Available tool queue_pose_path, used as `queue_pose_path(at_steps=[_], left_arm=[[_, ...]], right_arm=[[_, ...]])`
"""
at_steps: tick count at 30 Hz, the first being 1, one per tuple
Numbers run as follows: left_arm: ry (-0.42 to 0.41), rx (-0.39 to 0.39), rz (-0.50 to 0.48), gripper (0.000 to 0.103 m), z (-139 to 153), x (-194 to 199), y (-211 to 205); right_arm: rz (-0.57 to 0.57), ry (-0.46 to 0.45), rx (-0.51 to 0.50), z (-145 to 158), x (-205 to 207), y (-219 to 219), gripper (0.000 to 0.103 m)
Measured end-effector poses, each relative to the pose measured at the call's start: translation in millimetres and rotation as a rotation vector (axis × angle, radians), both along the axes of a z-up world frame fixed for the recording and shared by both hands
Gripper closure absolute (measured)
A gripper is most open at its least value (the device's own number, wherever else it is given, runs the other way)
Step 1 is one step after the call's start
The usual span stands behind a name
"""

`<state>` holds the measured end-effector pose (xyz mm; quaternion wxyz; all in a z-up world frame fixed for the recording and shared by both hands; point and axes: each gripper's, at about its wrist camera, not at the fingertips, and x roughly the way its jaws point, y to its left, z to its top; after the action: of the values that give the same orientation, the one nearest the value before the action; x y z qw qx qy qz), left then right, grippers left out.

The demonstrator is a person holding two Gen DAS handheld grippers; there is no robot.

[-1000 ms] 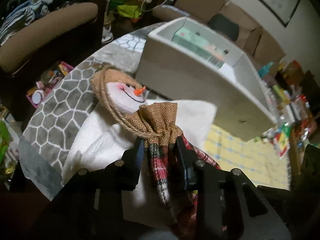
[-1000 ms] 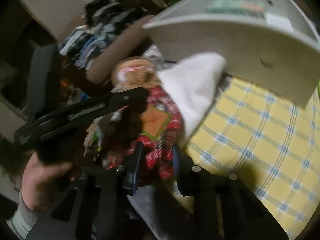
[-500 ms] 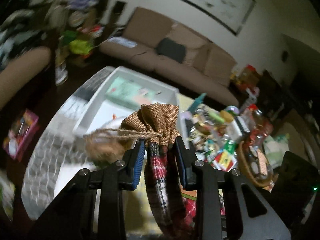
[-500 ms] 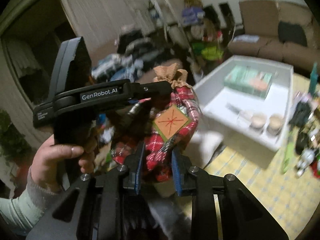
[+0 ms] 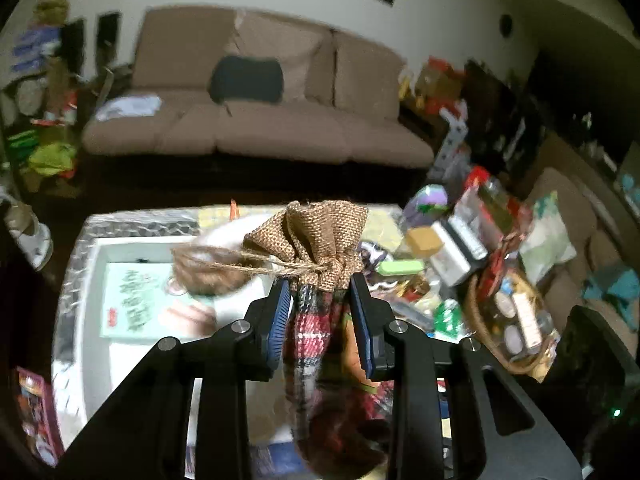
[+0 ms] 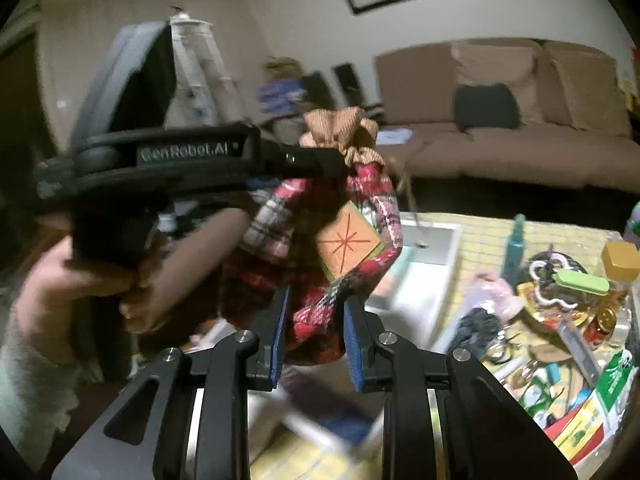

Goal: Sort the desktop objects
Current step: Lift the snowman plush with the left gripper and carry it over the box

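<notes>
A red plaid drawstring bag (image 5: 310, 332) with a burlap top (image 5: 324, 236) hangs in the air between both grippers. My left gripper (image 5: 320, 286) is shut on its neck just under the burlap. A blurred snowman ornament (image 5: 208, 274) dangles from the bag's twine to the left. In the right wrist view the bag (image 6: 372, 204) shows an orange star patch (image 6: 347, 245). My right gripper (image 6: 314, 314) is shut on the bag's lower end. The left gripper (image 6: 334, 164), held by a hand (image 6: 80, 280), pinches the neck from the left.
Below lies a white tray (image 5: 90, 300) holding a green box (image 5: 132, 304), on a table with a yellow checked cloth (image 6: 480, 240). Several small items clutter the right side, among them a wicker basket (image 5: 516, 320) of jars. A brown sofa (image 5: 256, 120) stands behind.
Both grippers have lifted the bag off the table and above the tray. The views have swung up toward the sofa. The snowman now swings free on its twine.
</notes>
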<state>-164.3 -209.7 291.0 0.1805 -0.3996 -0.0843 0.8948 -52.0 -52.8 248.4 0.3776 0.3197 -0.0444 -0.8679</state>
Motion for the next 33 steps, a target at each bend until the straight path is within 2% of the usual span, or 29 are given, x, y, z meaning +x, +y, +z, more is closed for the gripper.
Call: queue_pose_path(at_steps=[6, 9, 13, 14, 15, 17, 21, 23, 24, 26, 30, 33], left_arm=[[-0.131, -0.089, -0.037, 0.075, -98.6, -83.2, -1.2], [-0.202, -0.113, -0.043, 0.075, -149.5, -95.2, -4.9], [-0.273, -0.131, -0.044, 0.067, -197.7, -97.6, -9.0], [-0.282, -0.130, -0.040, 0.063, -201.4, -98.0, -11.3], [-0.301, -0.142, -0.026, 0.063, -208.8, -97.5, -13.9], [-0.363, -0.187, -0.025, 0.064, -225.5, -95.1, -16.6], [-0.368, -0.168, -0.038, 0.060, -234.0, -70.2, -18.2], [-0.366, -0.164, -0.022, 0.058, -232.4, -61.1, -20.0], [-0.352, -0.128, -0.009, 0.051, -228.2, -53.5, -24.3], [-0.350, -0.064, -0.005, 0.048, -221.1, -43.7, -30.8], [-0.421, -0.039, -0.009, 0.051, -231.9, -21.9, -38.9], [-0.463, -0.041, -0.006, 0.064, -242.0, -9.9, -43.7]], right_arm=[[-0.052, -0.136, 0.075, -79.0, -72.7, -23.3, 0.078], [-0.041, -0.189, 0.117, -106.5, -92.6, -36.0, 0.078], [-0.032, -0.238, 0.181, -130.7, -103.4, -50.3, 0.078], [-0.031, -0.256, 0.190, -134.7, -104.9, -52.5, 0.077], [-0.031, -0.273, 0.195, -137.9, -105.4, -52.9, 0.072], [-0.033, -0.269, 0.210, -139.4, -102.5, -49.7, 0.070], [-0.008, -0.222, 0.284, -134.2, -83.8, -50.6, 0.070], [-0.015, -0.201, 0.279, -128.4, -77.1, -44.3, 0.070], [-0.017, -0.194, 0.276, -124.2, -72.8, -39.5, 0.070], [-0.016, -0.182, 0.265, -117.7, -66.7, -31.7, 0.069], [-0.036, -0.155, 0.260, -104.6, -61.0, -15.5, 0.068], [-0.066, -0.137, 0.214, -88.3, -64.4, -4.7, 0.068]])
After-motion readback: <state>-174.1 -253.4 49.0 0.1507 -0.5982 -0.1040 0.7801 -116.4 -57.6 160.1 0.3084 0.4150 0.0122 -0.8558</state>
